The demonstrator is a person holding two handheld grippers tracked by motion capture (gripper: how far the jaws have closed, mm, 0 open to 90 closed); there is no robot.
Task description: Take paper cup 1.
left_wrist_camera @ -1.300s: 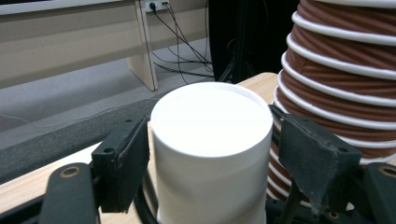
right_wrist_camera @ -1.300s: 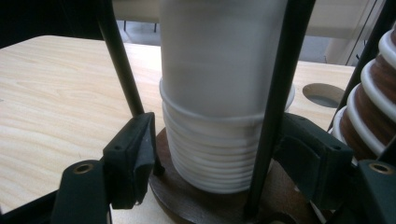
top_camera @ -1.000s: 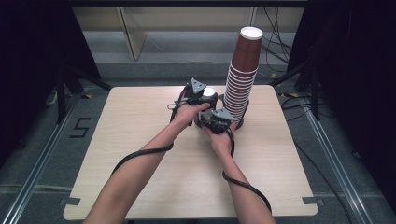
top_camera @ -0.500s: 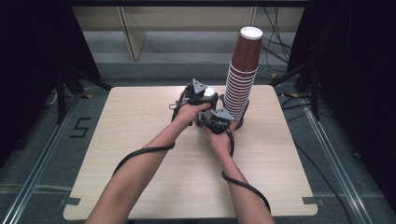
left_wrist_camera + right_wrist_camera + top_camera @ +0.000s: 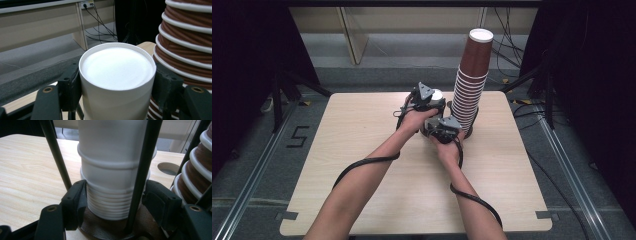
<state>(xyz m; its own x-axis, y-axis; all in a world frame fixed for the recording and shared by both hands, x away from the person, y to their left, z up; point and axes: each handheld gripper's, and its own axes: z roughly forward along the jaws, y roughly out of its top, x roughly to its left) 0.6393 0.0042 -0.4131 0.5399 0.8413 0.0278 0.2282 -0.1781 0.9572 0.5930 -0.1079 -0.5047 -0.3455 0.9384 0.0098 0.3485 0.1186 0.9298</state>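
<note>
A short stack of upturned white cups (image 5: 112,157) stands on a dark round base (image 5: 100,227) between thin black rods (image 5: 56,155), just left of a tall brown cup stack (image 5: 469,85). My left gripper (image 5: 435,100) is shut on the top white cup (image 5: 117,67), its pads pressing both sides just under the cup's flat white bottom. Closer to the person, my right gripper (image 5: 438,120) is shut lower on the same stack, pads against the bunched rims (image 5: 107,205). In the left gripper view, the left gripper (image 5: 117,85) has the brown stack (image 5: 185,37) close on its right.
The wooden table (image 5: 362,150) has a round hole (image 5: 168,168) behind the white cups. The brown stack (image 5: 195,175) stands very close to the right jaw. Cables (image 5: 362,165) trail from both grippers across the table. Dark stands and floor rails surround it.
</note>
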